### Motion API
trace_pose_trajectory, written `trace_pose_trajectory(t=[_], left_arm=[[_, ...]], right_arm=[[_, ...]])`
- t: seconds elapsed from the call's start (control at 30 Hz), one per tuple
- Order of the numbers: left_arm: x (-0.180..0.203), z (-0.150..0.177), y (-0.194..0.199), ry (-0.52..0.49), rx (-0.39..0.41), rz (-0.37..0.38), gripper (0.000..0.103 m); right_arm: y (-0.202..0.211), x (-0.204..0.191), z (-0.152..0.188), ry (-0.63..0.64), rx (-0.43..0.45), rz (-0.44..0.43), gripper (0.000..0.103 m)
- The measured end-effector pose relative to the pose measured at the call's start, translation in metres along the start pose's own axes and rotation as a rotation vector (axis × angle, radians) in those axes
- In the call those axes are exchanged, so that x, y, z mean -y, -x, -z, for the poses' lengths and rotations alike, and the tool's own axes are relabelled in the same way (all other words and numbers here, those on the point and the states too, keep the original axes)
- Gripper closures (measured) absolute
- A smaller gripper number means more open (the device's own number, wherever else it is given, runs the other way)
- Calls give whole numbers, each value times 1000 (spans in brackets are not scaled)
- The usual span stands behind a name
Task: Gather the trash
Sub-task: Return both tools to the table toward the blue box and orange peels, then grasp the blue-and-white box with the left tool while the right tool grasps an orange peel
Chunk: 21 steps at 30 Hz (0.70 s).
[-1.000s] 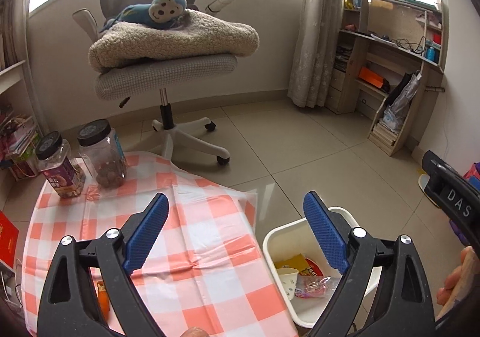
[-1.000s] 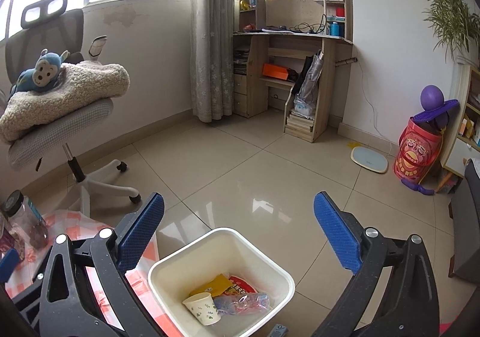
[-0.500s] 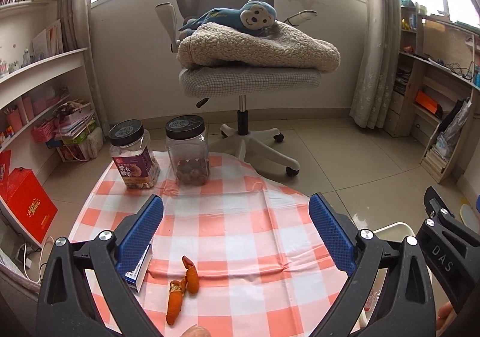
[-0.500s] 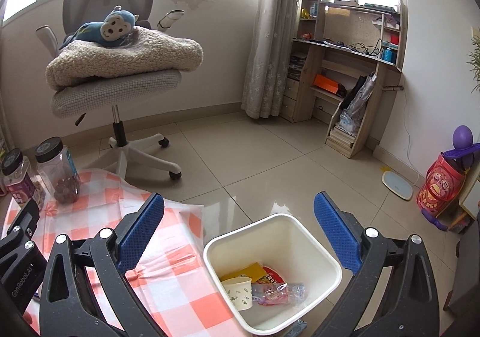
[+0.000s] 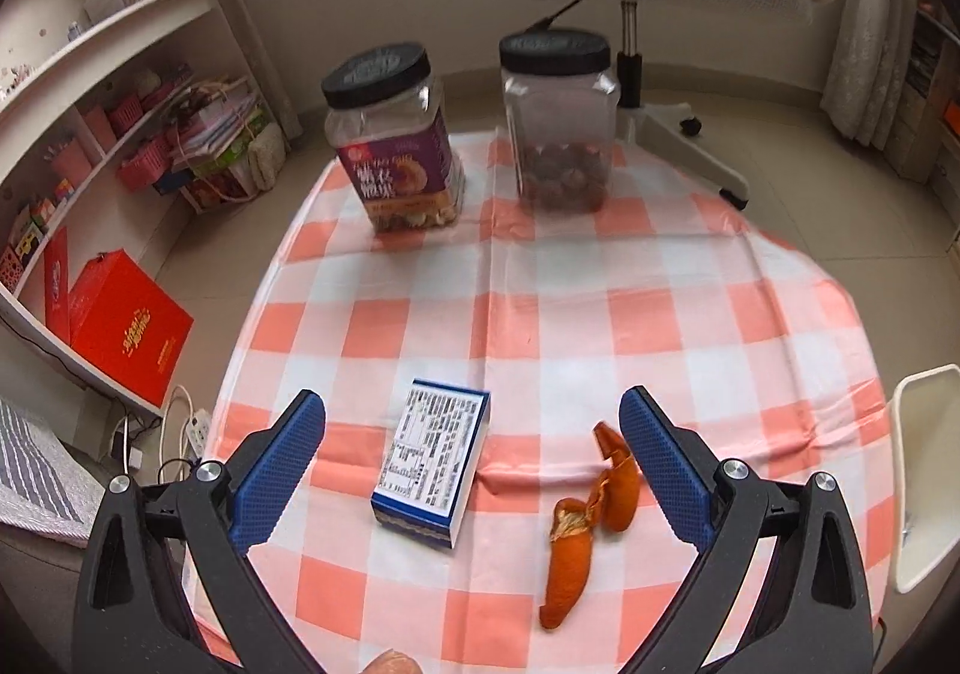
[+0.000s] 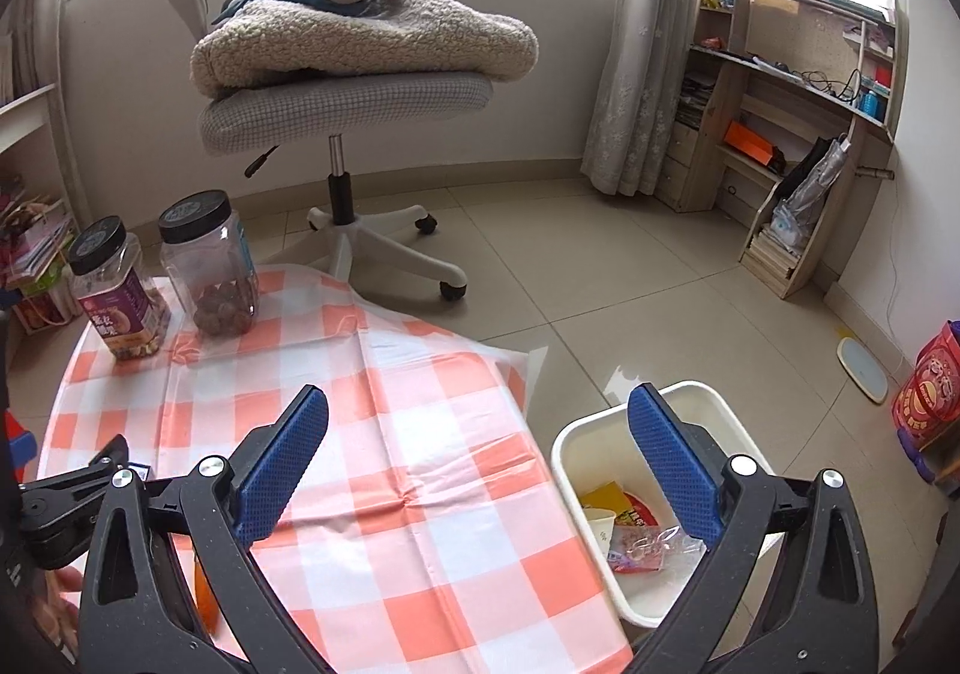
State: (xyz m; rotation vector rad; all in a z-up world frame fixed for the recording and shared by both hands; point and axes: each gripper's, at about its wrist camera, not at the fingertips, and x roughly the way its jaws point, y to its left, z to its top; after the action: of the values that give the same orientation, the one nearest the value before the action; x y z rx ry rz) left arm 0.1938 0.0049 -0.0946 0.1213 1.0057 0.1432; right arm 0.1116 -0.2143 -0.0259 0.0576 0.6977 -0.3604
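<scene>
Your bench wears a tablecloth (image 5: 540, 314) checked in salmon-orange and white. On it you see a small box (image 5: 435, 464) with a white printed face and blue edges, and bright orange peel (image 5: 576, 548). Both jars (image 5: 558, 122) are clear with black lids; the left one (image 5: 396, 146) carries a purple label. Your left tongs (image 5: 474, 470) and right tongs (image 6: 480, 464) are black with blue dotted pads. The bin (image 6: 714, 404) is cream-white, and a red box (image 5: 129, 332) with gold lettering sits on the floor.
</scene>
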Motion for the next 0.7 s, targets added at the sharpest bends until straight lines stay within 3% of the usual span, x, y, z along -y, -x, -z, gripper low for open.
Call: trace_pose_trajectory(t=[0.13, 0.23, 0.3, 0.37, 0.4, 0.5, 0.6, 0.7], left_arm=[[-28, 16, -67, 18, -204, 49, 8], [-43, 27, -99, 23, -296, 73, 8], [-51, 34, -112, 29, -335, 109, 8], [-56, 39, -117, 38, -343, 146, 9], [-57, 41, -117, 40, -339, 174, 15], [-57, 44, -110, 28, -340, 272, 45], [-56, 47, -94, -22, -312, 225, 46], [-73, 43, -69, 27, -267, 249, 46]], right_arm=[[-32, -12, 9, -31, -177, -135, 7], [-63, -24, 21, -67, -353, -277, 7], [-78, -35, 30, -73, -427, -343, 7], [-90, -49, 36, -51, -460, -383, 7], [-94, -56, 39, -38, -471, -401, 7], [-105, -75, 48, -8, -500, -449, 7], [-115, -93, 58, 33, -540, -482, 16], [-122, -110, 69, 58, -577, -503, 26]])
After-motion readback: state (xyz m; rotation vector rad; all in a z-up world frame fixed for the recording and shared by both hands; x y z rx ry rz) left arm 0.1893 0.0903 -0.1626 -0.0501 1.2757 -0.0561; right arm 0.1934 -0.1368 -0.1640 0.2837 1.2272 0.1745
